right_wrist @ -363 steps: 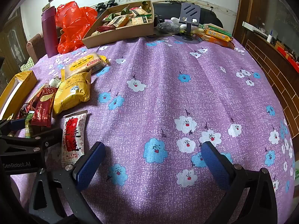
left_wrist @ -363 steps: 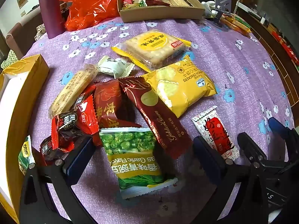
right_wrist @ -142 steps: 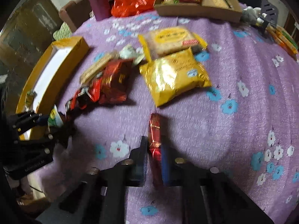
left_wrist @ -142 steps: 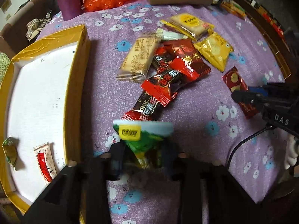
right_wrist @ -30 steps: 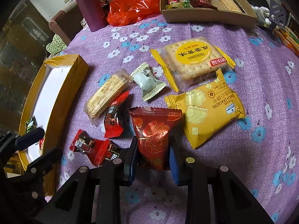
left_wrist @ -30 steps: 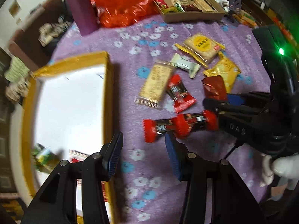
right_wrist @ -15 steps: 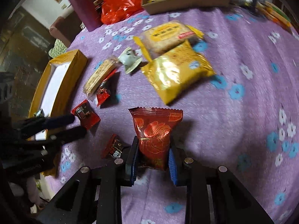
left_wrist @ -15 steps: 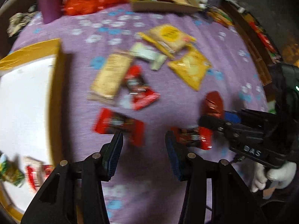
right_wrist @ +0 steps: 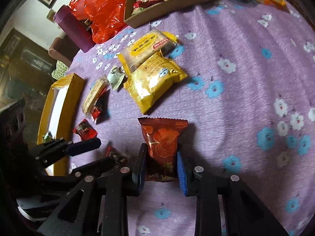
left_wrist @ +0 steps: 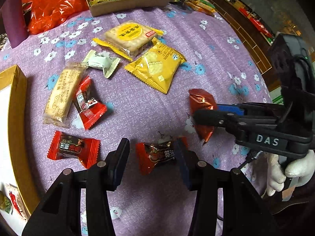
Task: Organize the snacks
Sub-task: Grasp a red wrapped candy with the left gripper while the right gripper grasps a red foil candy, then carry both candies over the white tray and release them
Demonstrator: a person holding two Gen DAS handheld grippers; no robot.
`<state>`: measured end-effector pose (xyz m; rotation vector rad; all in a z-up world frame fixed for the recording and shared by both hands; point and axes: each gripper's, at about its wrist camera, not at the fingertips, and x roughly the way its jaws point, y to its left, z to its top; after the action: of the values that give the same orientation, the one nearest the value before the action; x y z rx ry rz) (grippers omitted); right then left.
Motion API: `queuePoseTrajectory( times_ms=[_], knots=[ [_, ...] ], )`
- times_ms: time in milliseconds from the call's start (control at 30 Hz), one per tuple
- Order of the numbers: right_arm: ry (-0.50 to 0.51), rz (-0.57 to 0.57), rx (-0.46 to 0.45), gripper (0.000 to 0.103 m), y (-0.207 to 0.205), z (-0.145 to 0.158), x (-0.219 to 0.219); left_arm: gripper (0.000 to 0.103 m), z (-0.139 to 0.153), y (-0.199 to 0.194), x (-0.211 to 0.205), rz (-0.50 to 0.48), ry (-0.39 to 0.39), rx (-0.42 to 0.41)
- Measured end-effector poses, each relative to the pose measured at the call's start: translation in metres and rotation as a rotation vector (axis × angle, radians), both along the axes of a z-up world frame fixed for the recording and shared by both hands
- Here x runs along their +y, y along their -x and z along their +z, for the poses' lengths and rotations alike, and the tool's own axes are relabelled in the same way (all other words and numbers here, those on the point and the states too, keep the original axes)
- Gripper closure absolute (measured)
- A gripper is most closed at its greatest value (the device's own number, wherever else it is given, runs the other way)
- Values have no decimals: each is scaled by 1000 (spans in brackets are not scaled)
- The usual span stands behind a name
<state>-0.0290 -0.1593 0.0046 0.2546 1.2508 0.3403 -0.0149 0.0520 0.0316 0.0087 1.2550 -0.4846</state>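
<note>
Step in hand: sorting loose snacks off the bench [left_wrist: 196,63] into the yellow box [left_wrist: 16,102] at its left edge. A couple of packs already lie in the box's near corner.

Left claw [left_wrist: 151,157]: jaws apart, straddling a red candy [left_wrist: 155,155] that lies flat on the cloth near the front edge. The right pad looks to be touching the wrapper, the left pad is clear of it. Candy's long axis runs left-right across the jaw gap, twisted ends pointing at the pads. Next, I'd say: drop a little, close on it, lift, swing left to the box.

Right claw [right_wrist: 160,165]: clamped on a dark red pack [right_wrist: 162,143], pads on its two long sides at the lower half. Pack's long axis runs along the fingers, serrated top edge pointing away toward the bench's far edge. It reads as lifted off the cloth, but contact underneath is unclear. Next: carry left over the box rim, release.
</note>
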Motion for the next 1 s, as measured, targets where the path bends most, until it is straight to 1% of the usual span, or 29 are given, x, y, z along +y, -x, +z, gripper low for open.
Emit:
queuePoseTrajectory(
  times_ms=[100,167,200,233,267,333,367,400,433,500,533,567,600,733,833,900,933,1000],
  knots=[
    [-7,-3,6,75,1,-1,-9,50,-5,0,-7,9,5,9],
    [-11,-5,4,75,3,0,-16,40,-9,1,-16,7,-20,-4],
    [-11,-6,4,75,3,0,-18,37,-11,3,-20,5,-37,-12],
    [-13,-6,4,75,3,0,-20,30,-12,5,-26,1,-49,-33],
    [-14,-4,5,75,4,0,-22,29,-13,6,-32,-4,-74,-45],
    [-12,2,4,75,5,0,-25,30,-16,12,-48,-41,-177,-90],
    [-12,5,4,75,6,0,-25,41,-16,15,-53,-54,-206,-111],
    [-10,11,1,75,7,1,-25,51,-14,15,-53,-55,-184,-117],
    [-7,19,-6,75,7,3,-26,67,-12,14,-51,-46,-174,-110],
    [0,34,-20,75,8,6,-22,74,-9,8,-38,8,-121,-71],
    [3,43,-31,75,9,9,-20,80,-7,7,-31,29,-103,-66],
    [5,48,-37,75,8,10,-18,88,-4,6,-24,62,-103,-54],
    [10,57,-46,75,8,13,-15,91,0,6,-15,90,-100,-57],
    [15,83,-61,75,6,17,-3,91,12,10,19,187,-70,-63],
    [18,92,-58,76,4,16,4,91,13,11,49,257,-36,-33],
    [20,93,-48,76,4,14,7,90,10,14,58,274,7,3],
    [22,95,-46,76,4,14,9,90,9,16,58,271,19,4],
    [25,100,-47,76,4,14,12,90,11,20,55,254,15,-14]
  ],
)
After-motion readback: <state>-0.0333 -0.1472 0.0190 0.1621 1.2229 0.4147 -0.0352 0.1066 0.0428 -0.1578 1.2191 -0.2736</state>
